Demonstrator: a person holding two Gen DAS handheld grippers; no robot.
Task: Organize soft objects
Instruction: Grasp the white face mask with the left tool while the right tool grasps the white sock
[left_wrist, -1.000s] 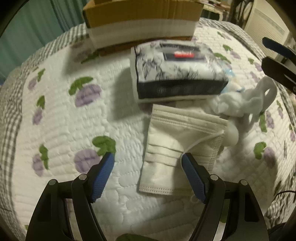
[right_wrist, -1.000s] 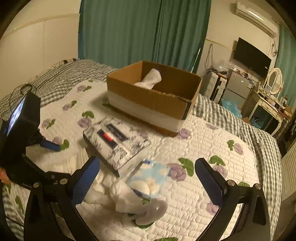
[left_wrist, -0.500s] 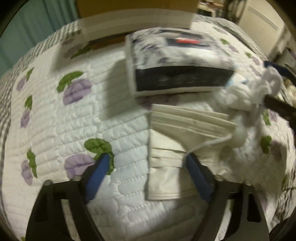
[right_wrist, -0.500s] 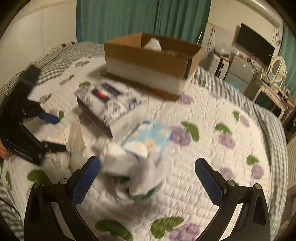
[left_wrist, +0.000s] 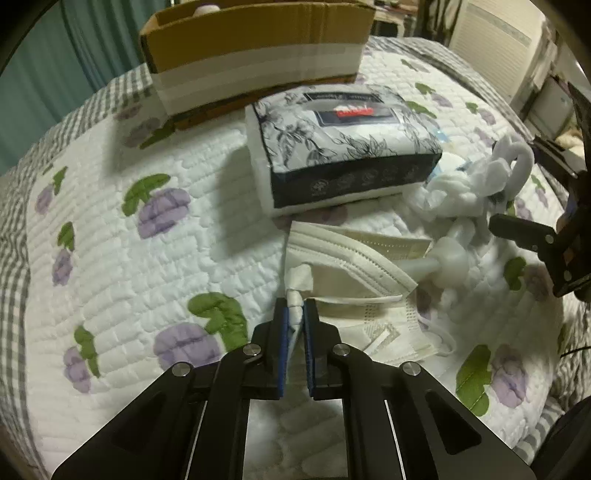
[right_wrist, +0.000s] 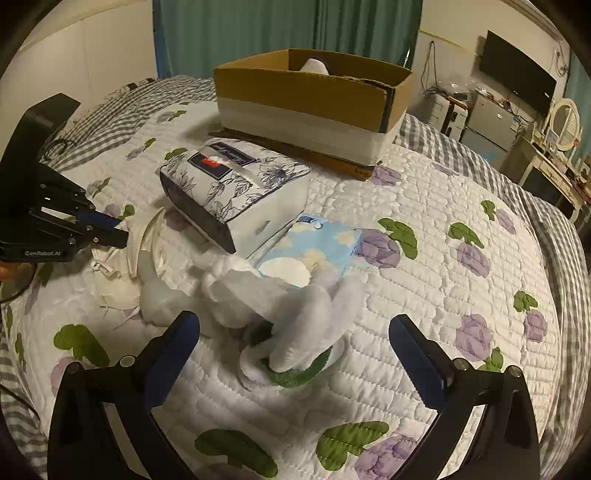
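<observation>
Left gripper (left_wrist: 294, 314) pinches the white pleated face mask (left_wrist: 347, 254); right gripper (right_wrist: 293, 332) spread wide, grasping nothing.

The mask lies on the quilted bedspread (left_wrist: 110, 236); fluffy white knotted rope (right_wrist: 295, 306) at the right gripper's 12 o'clock, floral-printed tissue pack (right_wrist: 236, 181) beyond, brown cardboard box (right_wrist: 306, 92) farthest.

Both wrist views sit low over the quilt (left_wrist: 110, 258), facing the cardboard box (right_wrist: 310, 92) from adjacent angles.
</observation>
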